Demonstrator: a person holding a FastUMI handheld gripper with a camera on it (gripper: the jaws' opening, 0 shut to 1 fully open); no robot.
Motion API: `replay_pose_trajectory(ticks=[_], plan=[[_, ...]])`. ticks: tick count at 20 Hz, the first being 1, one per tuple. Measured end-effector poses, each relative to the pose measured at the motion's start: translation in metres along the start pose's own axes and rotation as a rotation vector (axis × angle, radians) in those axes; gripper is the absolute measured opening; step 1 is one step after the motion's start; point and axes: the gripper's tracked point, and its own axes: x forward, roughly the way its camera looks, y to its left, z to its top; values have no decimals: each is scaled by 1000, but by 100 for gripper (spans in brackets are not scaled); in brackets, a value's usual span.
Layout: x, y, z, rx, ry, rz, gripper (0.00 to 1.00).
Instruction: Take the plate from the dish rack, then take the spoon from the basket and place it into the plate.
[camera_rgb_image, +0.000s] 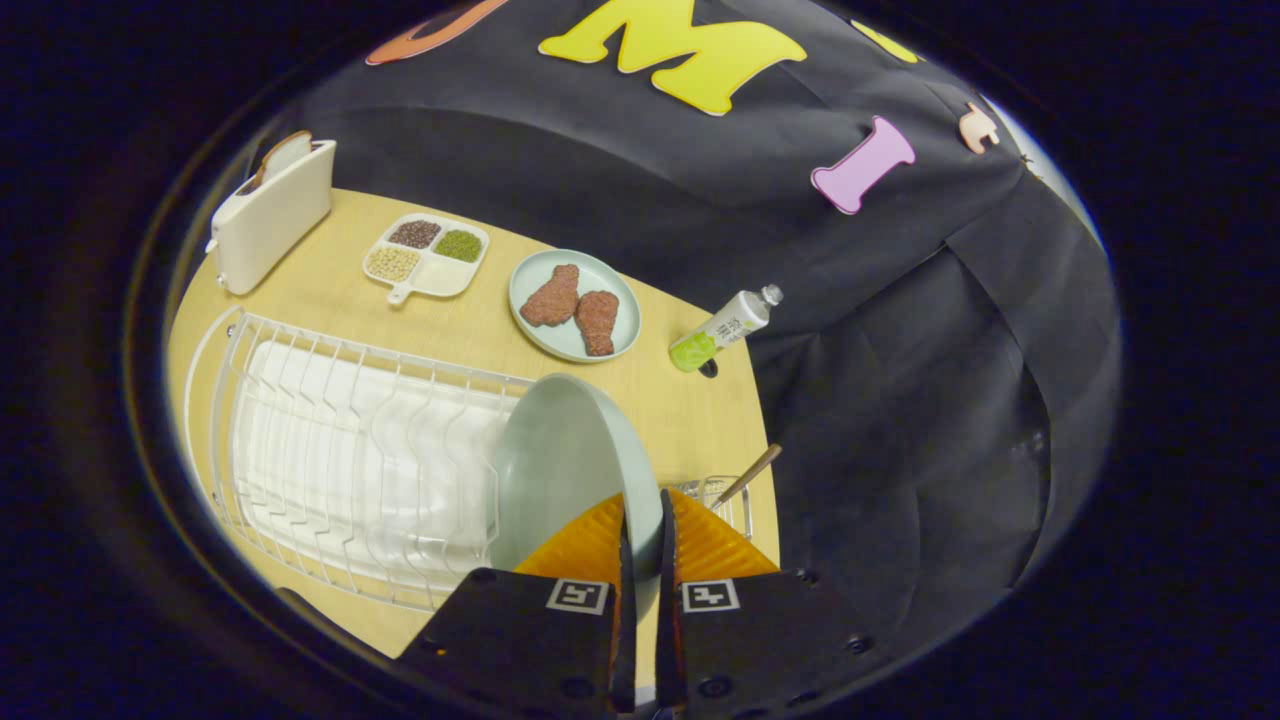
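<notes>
My gripper (643, 512) is shut on the rim of a pale green plate (560, 460), with one finger on each face of it. The plate stands on edge, lifted at the right end of the white wire dish rack (330, 440). Just beyond my fingers to the right is a small wire basket (722, 497), and a wooden spoon handle (750, 474) sticks up out of it.
Further back on the wooden table (470, 320) are a white toaster (270, 210), a divided tray of beans (428, 256), a plate with two pieces of meat (574, 305) and a lying bottle (725, 327). The table's right edge runs close past the basket.
</notes>
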Motion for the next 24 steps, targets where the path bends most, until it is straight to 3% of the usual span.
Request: replay_pose_trajectory(ticks=[5, 8, 18, 24], plan=[[-14, -28, 9, 64, -122, -126, 13], [-34, -38, -3, 105, -169, -98, 13], [-68, 1, -141, 220, -209, 401, 13], [-31, 28, -227, 280, -167, 577, 13]])
